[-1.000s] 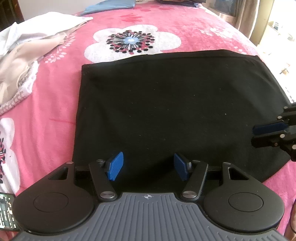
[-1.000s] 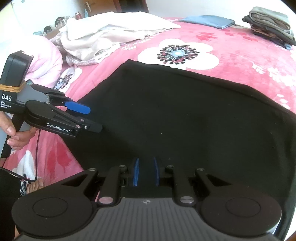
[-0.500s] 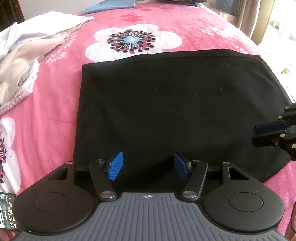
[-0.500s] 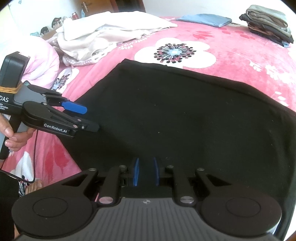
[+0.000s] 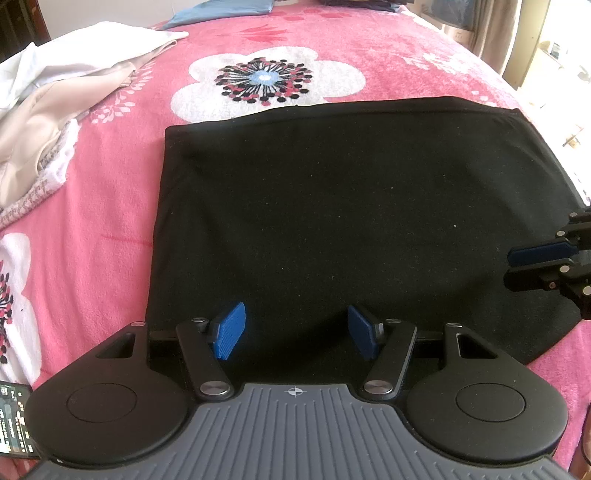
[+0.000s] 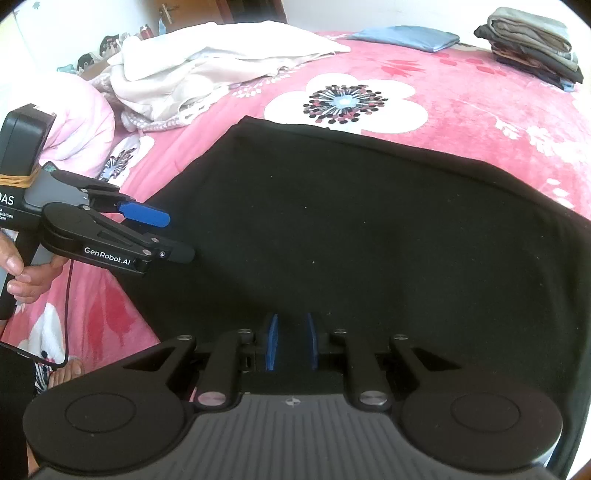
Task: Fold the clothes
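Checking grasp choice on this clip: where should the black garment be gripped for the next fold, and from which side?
Probably at its near hem, one corner per gripper, approaching low from the near side. The black garment lies flat and smooth on the pink blanket, so only its edges give the jaws something to pinch. The left gripper is open over that hem; the right gripper stands narrower.

Pink floral bedspread (image 6: 480, 122) fills both frames. White wall (image 6: 369, 13) across top, dark door w/ handle (image 6: 168, 13) upper left in right-wrist view. Curtain (image 5: 495, 33) + bright window light upper right, left-wrist view.
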The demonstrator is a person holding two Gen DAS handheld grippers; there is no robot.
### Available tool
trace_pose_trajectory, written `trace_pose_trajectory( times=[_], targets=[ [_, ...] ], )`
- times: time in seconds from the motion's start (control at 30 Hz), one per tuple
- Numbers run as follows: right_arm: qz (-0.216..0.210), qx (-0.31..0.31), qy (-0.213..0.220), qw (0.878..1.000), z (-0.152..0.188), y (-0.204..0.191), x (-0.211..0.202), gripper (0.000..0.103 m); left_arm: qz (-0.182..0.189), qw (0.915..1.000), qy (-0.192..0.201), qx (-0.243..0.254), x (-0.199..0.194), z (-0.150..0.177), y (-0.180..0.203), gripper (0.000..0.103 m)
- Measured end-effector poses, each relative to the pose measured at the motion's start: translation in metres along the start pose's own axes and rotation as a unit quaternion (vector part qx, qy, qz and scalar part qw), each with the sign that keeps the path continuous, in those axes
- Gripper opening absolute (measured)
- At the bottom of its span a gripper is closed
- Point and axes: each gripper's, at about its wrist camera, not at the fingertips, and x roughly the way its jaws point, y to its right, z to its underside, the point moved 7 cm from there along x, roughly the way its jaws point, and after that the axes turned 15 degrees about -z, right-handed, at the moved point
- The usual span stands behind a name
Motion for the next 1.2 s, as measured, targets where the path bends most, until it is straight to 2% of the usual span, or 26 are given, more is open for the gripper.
trace_pose_trajectory(
  times=[0.33, 0.63, 0.83, 1.2],
  targets=[
    [0.009, 0.001, -0.003, 1.000, -0.001, 0.004, 0.002, 0.019, -0.005, 1.0000, -0.006, 0.001, -0.001, 0.002, 0.001, 0.065],
    [0.028, 0.007, -0.003, 1.000, -0.007, 0.021, 0.007, 0.018, -0.028, 0.9992, -0.028, 0.008, 0.003, 0.003, 0.008, 0.077],
    [0.045, 0.012, 0.007, 0.999, -0.016, 0.039, 0.005, 0.018, -0.041, 0.9983, -0.038, 0.016, 0.004, 0.005, 0.011, 0.086],
    [0.079, 0.029, 0.034, 0.996, -0.032, 0.067, -0.005, 0.018, -0.052, 0.9972, -0.050, 0.020, 0.004, 0.006, 0.013, 0.089]
  ],
)
